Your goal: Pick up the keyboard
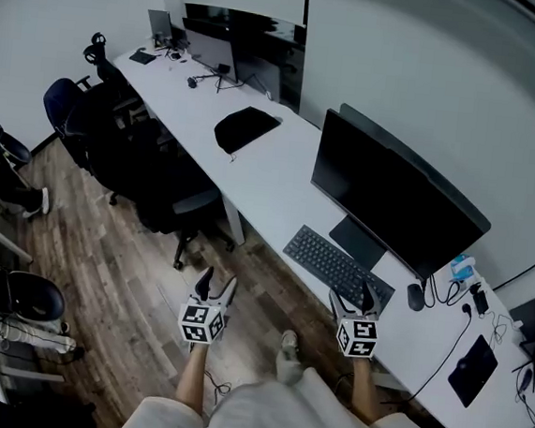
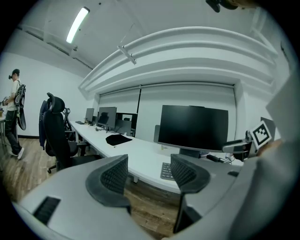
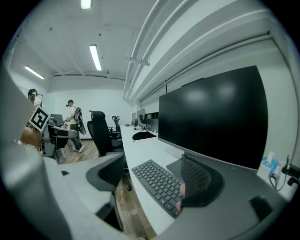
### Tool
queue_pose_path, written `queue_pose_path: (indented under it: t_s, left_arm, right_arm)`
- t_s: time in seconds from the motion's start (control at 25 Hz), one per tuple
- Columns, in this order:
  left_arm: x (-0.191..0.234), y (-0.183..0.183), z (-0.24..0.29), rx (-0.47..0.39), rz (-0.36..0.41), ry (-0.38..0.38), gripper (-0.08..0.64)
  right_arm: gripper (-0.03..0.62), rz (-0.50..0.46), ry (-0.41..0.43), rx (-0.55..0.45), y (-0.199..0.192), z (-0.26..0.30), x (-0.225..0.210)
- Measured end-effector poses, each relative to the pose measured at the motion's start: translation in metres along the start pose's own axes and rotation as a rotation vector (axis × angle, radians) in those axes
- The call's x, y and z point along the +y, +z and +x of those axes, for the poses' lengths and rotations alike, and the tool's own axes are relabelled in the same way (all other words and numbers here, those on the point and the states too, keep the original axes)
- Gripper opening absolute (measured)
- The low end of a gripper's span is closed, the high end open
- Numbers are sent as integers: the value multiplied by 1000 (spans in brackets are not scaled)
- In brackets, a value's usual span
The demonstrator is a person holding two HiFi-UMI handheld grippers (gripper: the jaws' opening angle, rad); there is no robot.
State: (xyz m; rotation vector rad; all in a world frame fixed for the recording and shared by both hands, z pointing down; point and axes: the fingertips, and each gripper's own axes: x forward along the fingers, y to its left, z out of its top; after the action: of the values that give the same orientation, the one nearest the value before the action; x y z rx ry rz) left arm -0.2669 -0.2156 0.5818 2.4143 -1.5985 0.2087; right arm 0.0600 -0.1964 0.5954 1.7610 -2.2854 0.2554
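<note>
The step in hand looks like the approach. Both tools are released and empty, and neither yet grips the keyboard [image 1: 338,265]. The left hand-held gripper [image 1: 215,286] hangs over the floor, short of the worktop [image 1: 271,176] and well apart from the keyboard's left end. The right hand-held gripper [image 1: 352,296] is at the near right end, and whether it touches there I cannot tell.

To do this well, I would bring one tool to each short end and keep them level with each other. The slab is thin, so each pair of jaws probably needs rolling, with one jaw over the keys and one under the base. Close both before lifting. A one-sided grip would likely let the far end droop or drag.

The keyboard is dark, slim and full-width, with low flat keys. It lies flat near the worktop's front edge, just before the stand of the monitor [image 1: 391,197]. A mouse [image 1: 416,296] sits off its right end, close enough to be nudged.
</note>
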Motion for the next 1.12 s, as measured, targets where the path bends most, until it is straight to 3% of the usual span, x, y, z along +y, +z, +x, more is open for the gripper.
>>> queue_pose_path:
  t_s: [0.68,1.12]
  left_arm:
    - [8,44,127,15,-1,82,282]
    - [4,50,178,46,17,43,282]
  right_arm:
    - [366,10,93,7,35,131,-65]
    - [364,-3,97,38,34,161,-78]
